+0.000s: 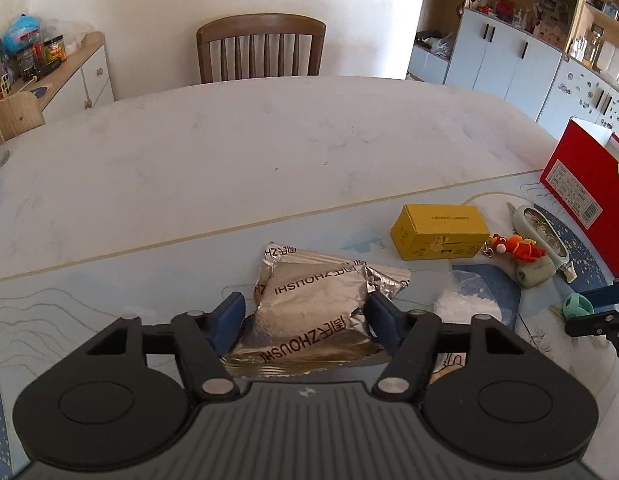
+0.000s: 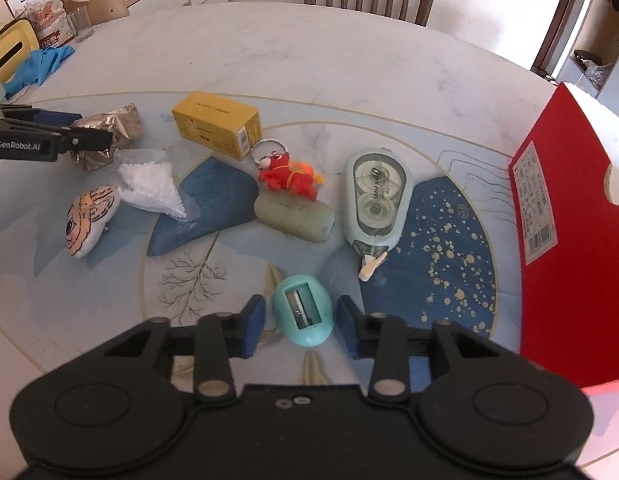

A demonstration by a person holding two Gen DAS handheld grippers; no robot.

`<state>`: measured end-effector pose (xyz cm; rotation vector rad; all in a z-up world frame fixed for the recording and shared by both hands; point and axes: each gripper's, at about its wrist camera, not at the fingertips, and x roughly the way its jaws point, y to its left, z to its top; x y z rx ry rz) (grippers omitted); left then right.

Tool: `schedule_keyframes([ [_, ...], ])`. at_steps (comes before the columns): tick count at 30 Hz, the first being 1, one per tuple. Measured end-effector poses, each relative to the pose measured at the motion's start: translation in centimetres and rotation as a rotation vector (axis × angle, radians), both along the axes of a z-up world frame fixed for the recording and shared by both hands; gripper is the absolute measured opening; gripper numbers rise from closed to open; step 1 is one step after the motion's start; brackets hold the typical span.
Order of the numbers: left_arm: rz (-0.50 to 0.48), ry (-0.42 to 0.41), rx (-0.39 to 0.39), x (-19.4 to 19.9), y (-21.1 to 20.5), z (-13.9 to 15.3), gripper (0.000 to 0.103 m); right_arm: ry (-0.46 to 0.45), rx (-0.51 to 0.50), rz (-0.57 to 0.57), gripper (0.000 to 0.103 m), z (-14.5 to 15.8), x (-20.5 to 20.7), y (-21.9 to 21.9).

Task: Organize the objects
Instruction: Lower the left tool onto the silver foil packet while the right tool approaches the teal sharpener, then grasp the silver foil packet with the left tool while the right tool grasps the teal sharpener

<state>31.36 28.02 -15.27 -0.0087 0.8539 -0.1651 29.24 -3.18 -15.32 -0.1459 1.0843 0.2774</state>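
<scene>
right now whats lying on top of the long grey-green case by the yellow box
A red and orange plush keychain lies across the far edge of the grey-green case, its metal ring reaching the yellow cardboard box. The case is closed, so its contents are hidden.

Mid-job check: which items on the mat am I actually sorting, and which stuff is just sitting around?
Job items: silver foil packet in left gripper; teal sharpener between right gripper fingers; yellow box; red keychain toy; correction tape.

Lying about: drinking glass; blue glove; chair.
</scene>
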Motion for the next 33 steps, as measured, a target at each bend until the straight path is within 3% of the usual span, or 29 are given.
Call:
schedule_keyframes([
  [5, 0.028, -0.005, -0.001, -0.4, -0.2, 0.4, 0.053, -0.004, -0.003, -0.022, 0.031, 0.1, -0.1, 0.0],
  [11, 0.073, -0.011, 0.011, -1.1, -0.5, 0.9, 0.047, -0.03, 0.011, -0.024, 0.03, 1.0, -0.9, -0.3],
  [23, 0.15, -0.036, -0.017, -3.4, -0.7, 3.3, 0.047, -0.065, 0.081, -0.061, 0.03, 4.6, -3.0, -2.2],
  [28, 0.165, -0.07, 0.017, -4.5, -2.2, 5.0, 0.047, -0.098, 0.107, -0.066, 0.03, 6.7, -3.9, -3.4],
  [33, 0.161, -0.084, 0.001, -5.2, -4.1, 6.8, 0.047, -0.137, 0.116, -0.072, 0.031, 8.9, -4.6, -5.0],
])
